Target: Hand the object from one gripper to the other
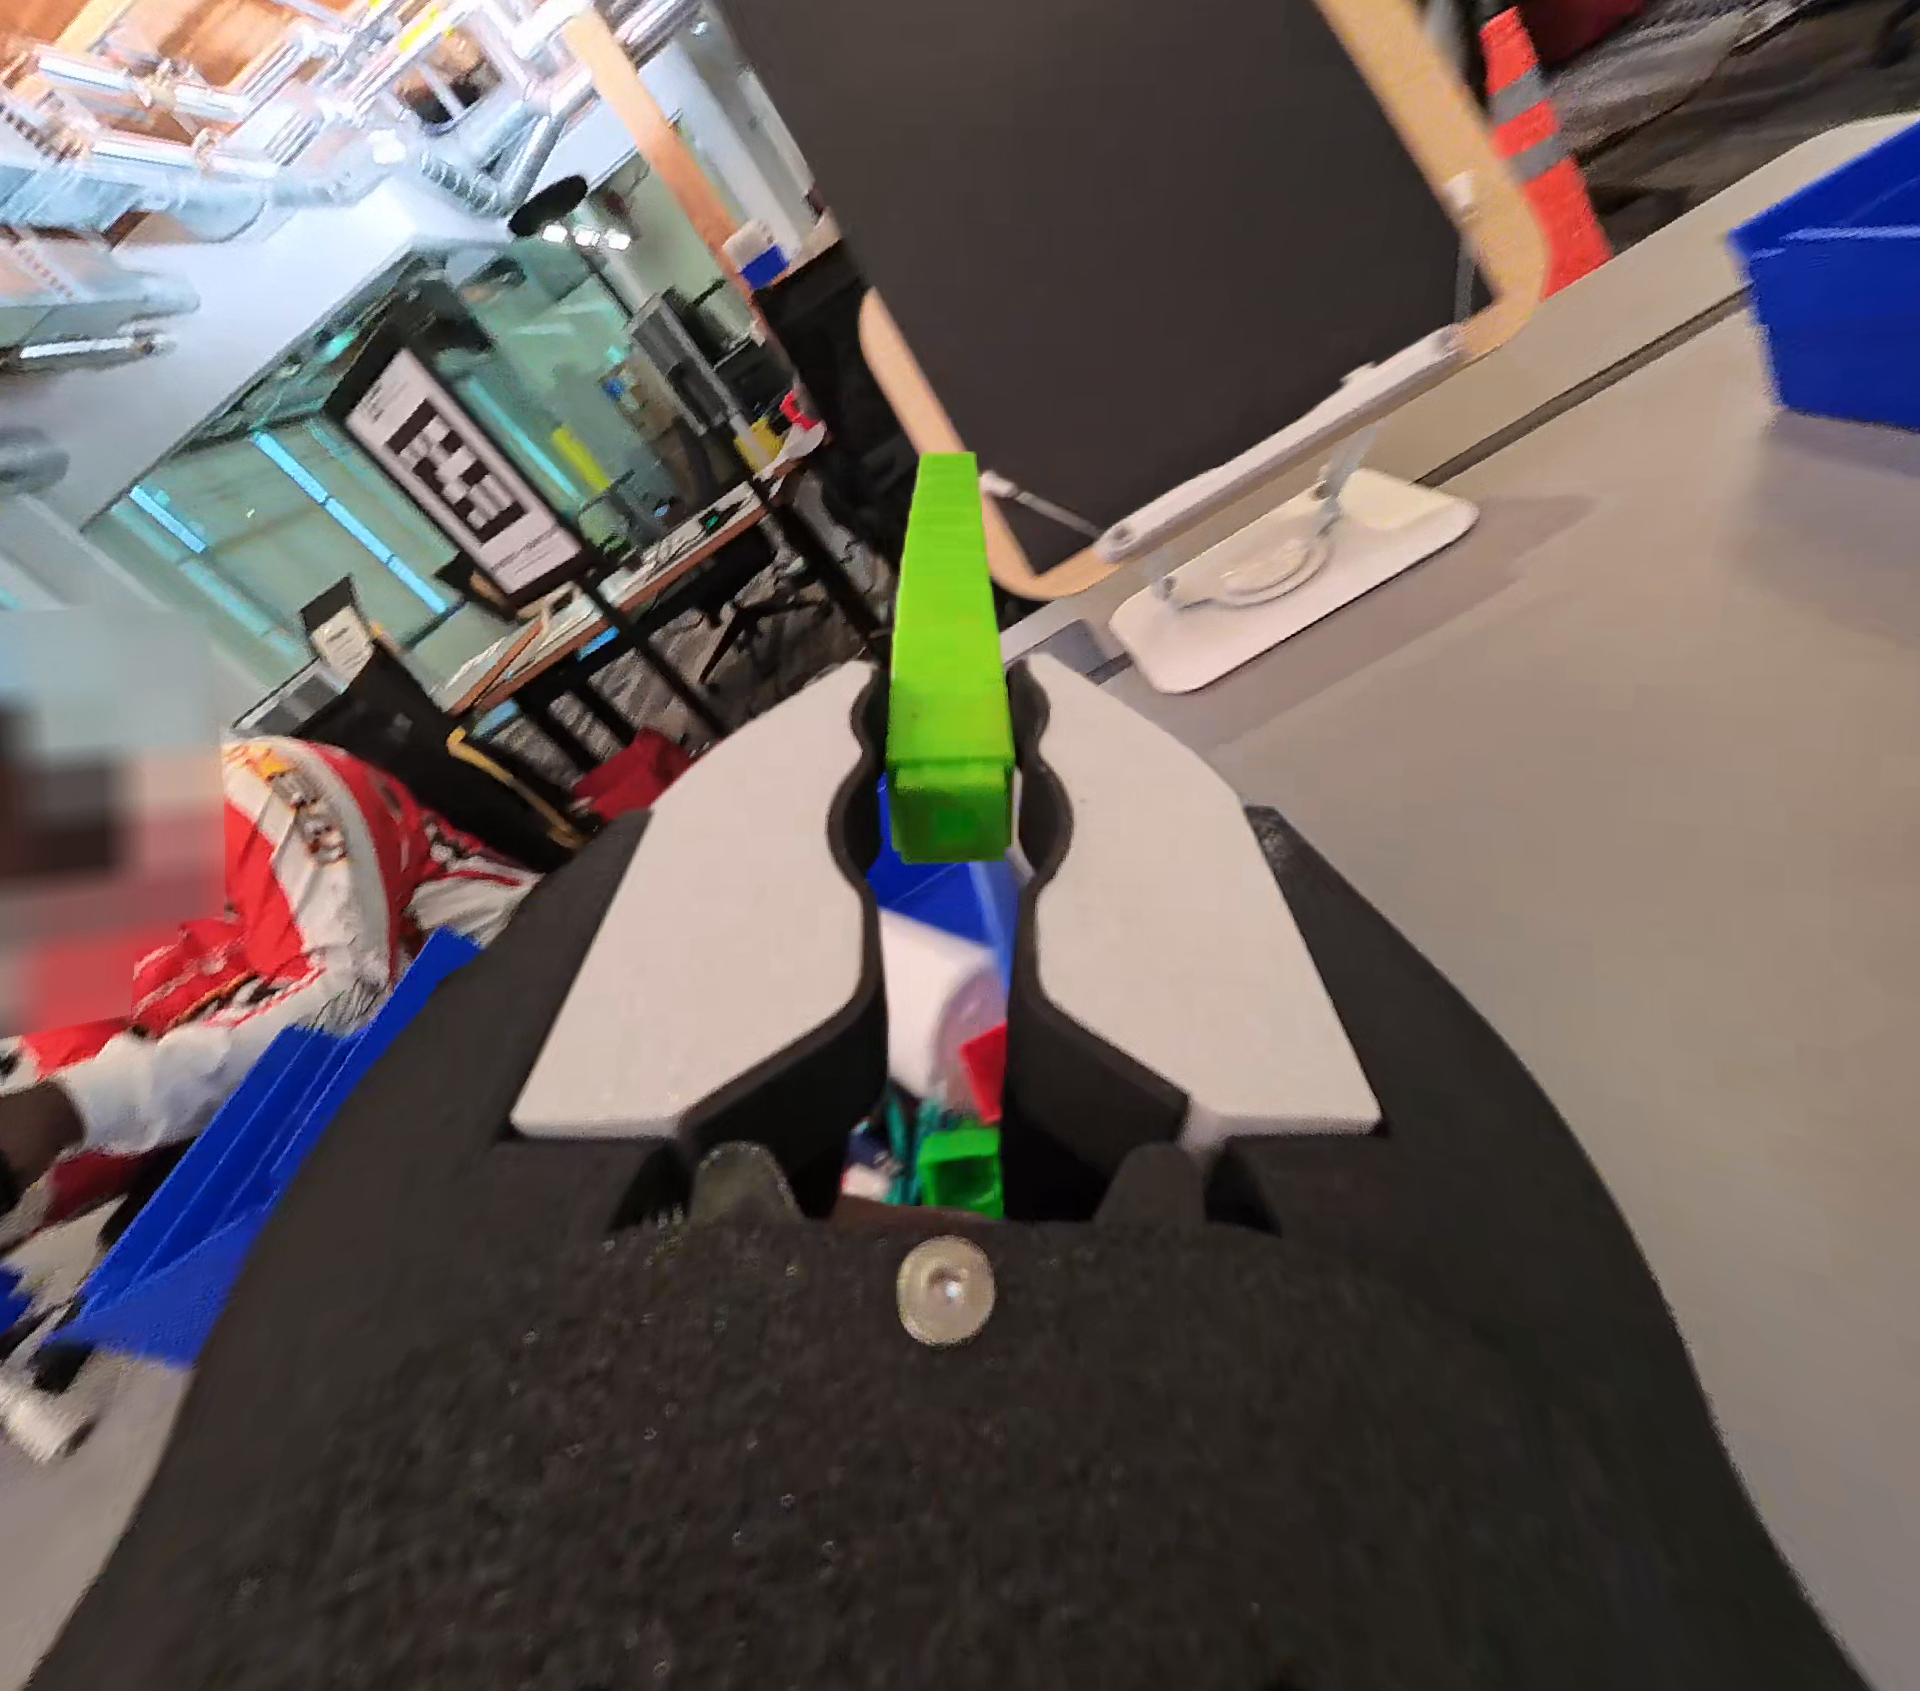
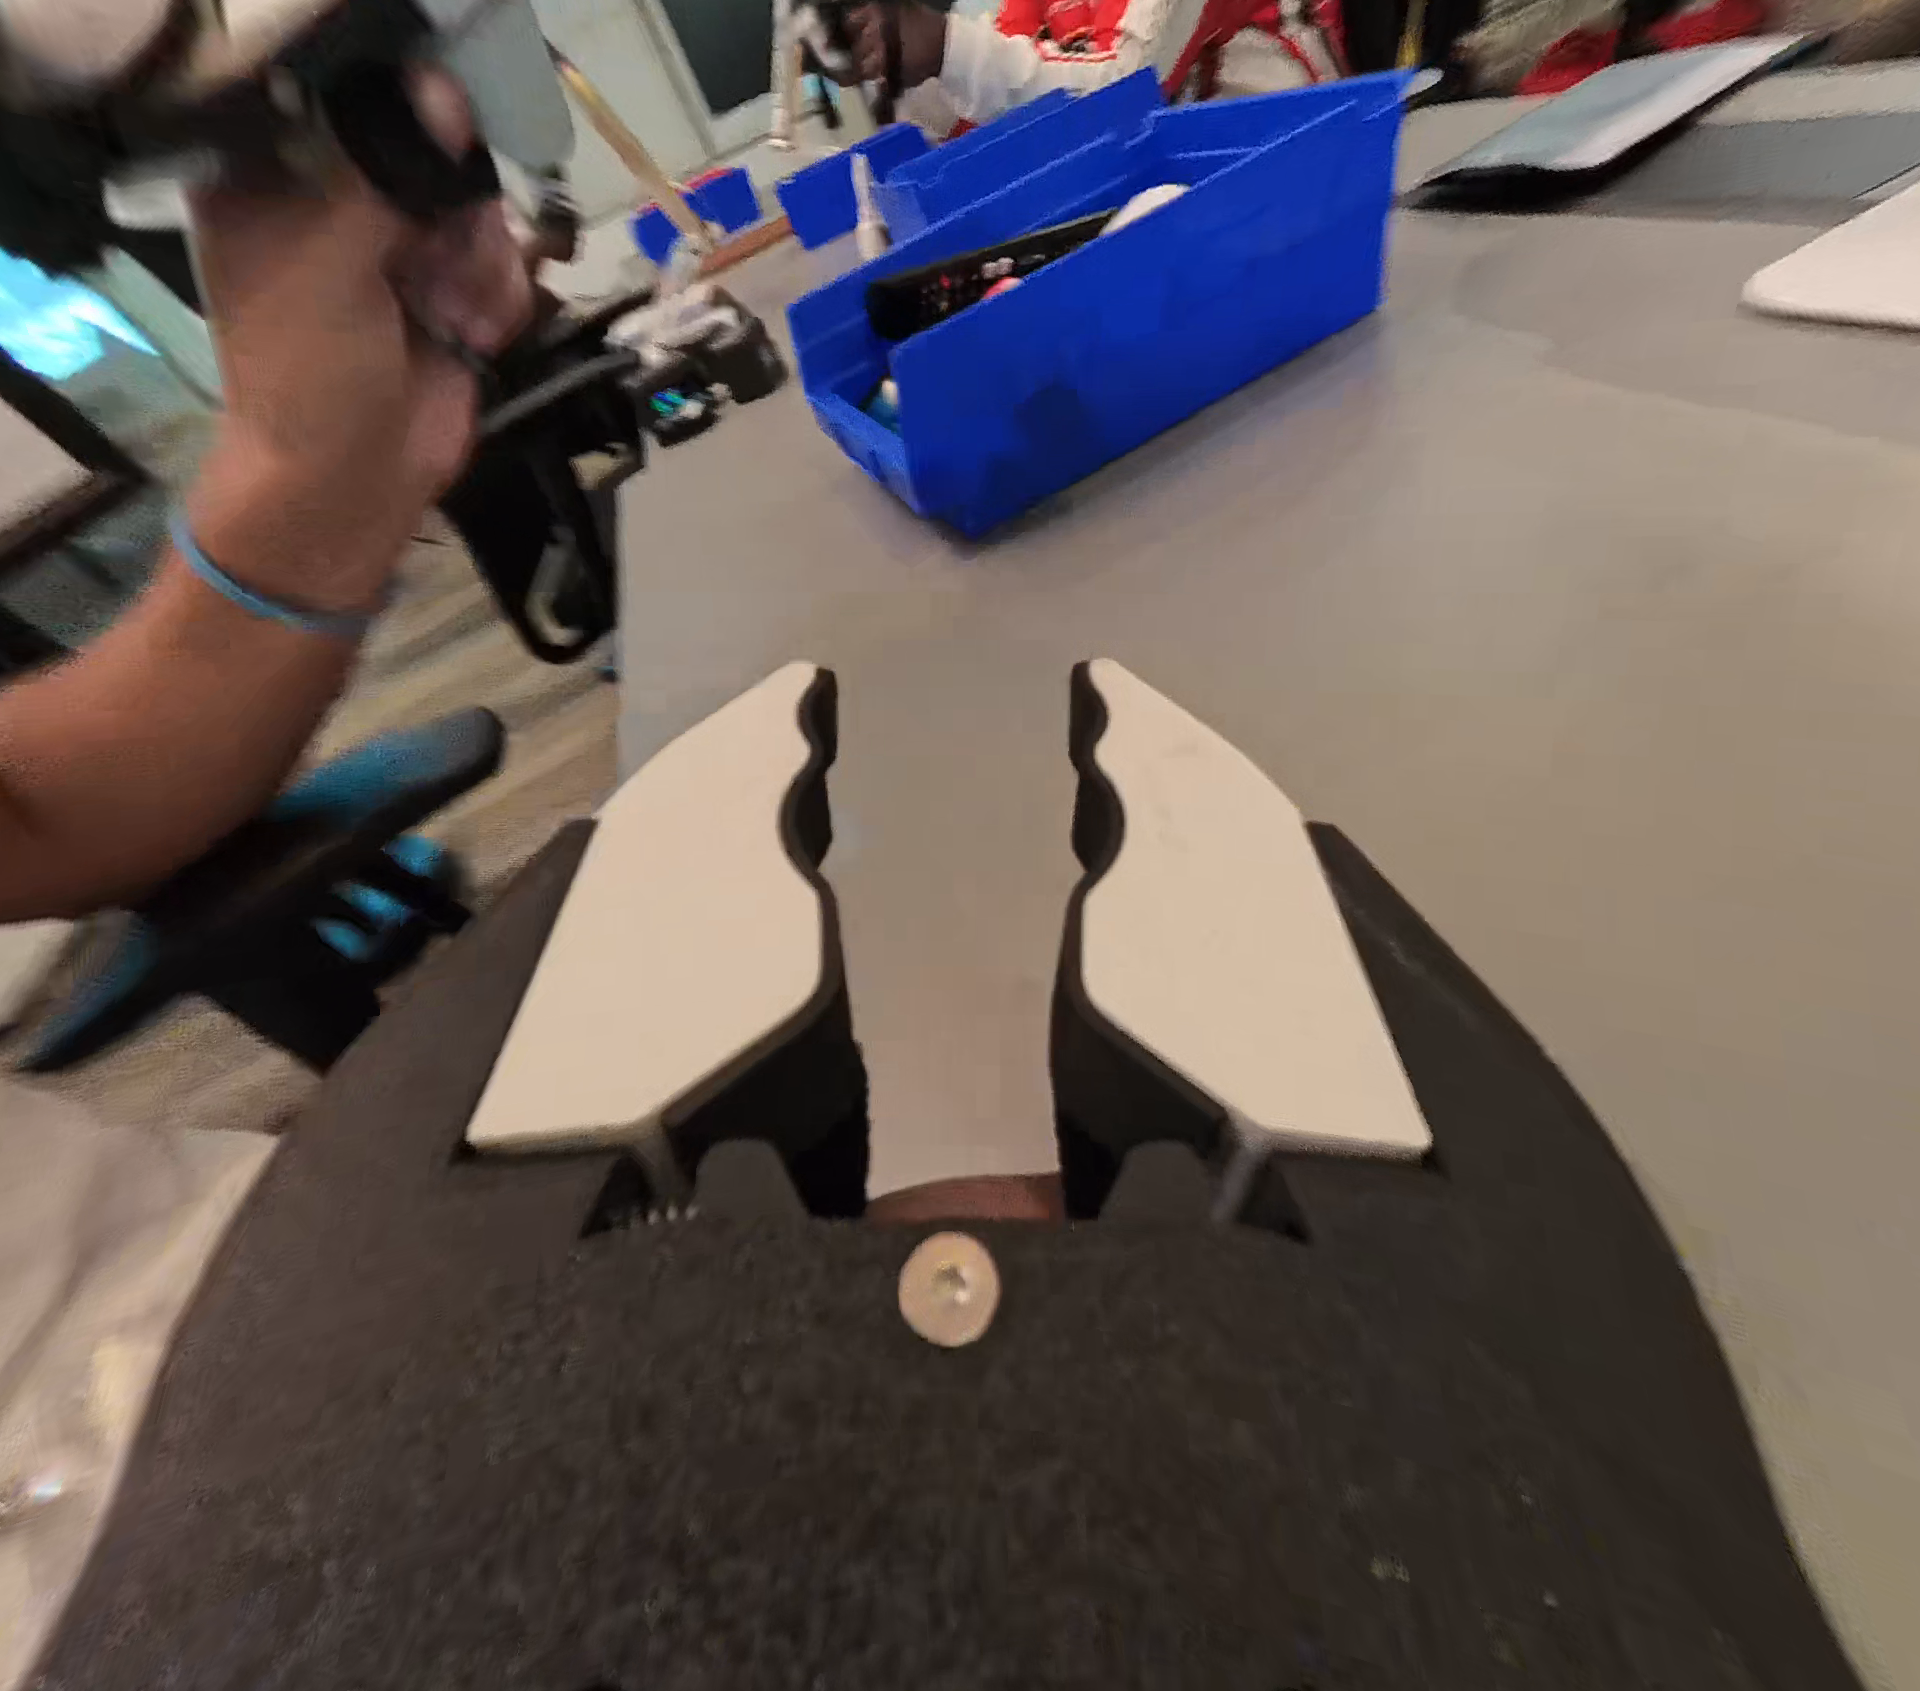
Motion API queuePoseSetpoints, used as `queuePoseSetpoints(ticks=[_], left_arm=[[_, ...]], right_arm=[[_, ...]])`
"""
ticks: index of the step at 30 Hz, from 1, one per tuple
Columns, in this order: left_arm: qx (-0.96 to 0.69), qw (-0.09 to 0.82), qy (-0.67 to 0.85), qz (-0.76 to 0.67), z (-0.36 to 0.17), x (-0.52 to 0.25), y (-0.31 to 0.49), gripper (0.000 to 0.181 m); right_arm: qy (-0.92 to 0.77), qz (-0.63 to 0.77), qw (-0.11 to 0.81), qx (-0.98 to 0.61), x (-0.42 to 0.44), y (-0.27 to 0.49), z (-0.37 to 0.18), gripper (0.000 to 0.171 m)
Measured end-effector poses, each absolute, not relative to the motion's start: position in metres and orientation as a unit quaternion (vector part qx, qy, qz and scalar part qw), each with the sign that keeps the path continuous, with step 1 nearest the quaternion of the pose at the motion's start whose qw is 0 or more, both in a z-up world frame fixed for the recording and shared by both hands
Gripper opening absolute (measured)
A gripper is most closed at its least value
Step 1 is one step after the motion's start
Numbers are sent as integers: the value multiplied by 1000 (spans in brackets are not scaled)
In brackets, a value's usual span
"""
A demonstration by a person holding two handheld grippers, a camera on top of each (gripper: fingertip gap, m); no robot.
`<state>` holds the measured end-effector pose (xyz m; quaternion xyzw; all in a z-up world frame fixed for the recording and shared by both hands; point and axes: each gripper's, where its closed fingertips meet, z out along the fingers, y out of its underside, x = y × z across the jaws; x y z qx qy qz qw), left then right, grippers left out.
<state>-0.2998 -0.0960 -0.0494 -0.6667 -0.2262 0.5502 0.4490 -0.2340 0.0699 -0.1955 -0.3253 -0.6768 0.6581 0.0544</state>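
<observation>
two views, two different accounts. the left wrist view shows the left tongs [image 1: 948,706] closed on a green block [image 1: 945,685], gripped near its lower end between the grey fingers [image 1: 727,914]; the block stands up past the fingertips, lifted off the grey desk [image 1: 1558,810]. behind it are a dark board on a pale stand [image 1: 1091,166], an orange cone [image 1: 1538,155] and a corner of a blue bin [image 1: 1839,311] at the right edge. through the gap below the block, blue, white, red and green items show, too narrow a slot to identify. the right wrist view shows the right tongs [image 2: 951,696] parted wide with nothing between them, only bare desk visible in the gap. that view alone shows a hand [image 2: 343,353] holding the left tongs at upper left, heavily blurred, with the block a green smear cut off by the top edge. it also shows a blue bin [image 2: 1143,363] on the desk ahead, holding a dark remote-like item [image 2: 987,270] and other contents partly hidden by the bin wall. more blue bins [image 2: 831,187] lie farther back, indistinct.
</observation>
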Motion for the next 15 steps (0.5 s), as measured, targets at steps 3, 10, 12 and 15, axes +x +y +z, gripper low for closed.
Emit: queuePoseSetpoints(ticks=[3,10,12,15], left_arm=[[-667,470,-181,549,-64,-285,-52,22],[-680,472,-113,549,-109,-266,11,22],[-687,477,-114,537,-117,-265,17,22],[-695,477,-117,524,-126,-266,21,22]], right_arm=[[-639,694,-63,-326,-252,47,-172,54],[-461,766,-334,-298,-264,13,-127,59],[-428,775,-364,-288,-263,11,-124,59],[-413,776,-383,-285,-264,9,-123,47]])
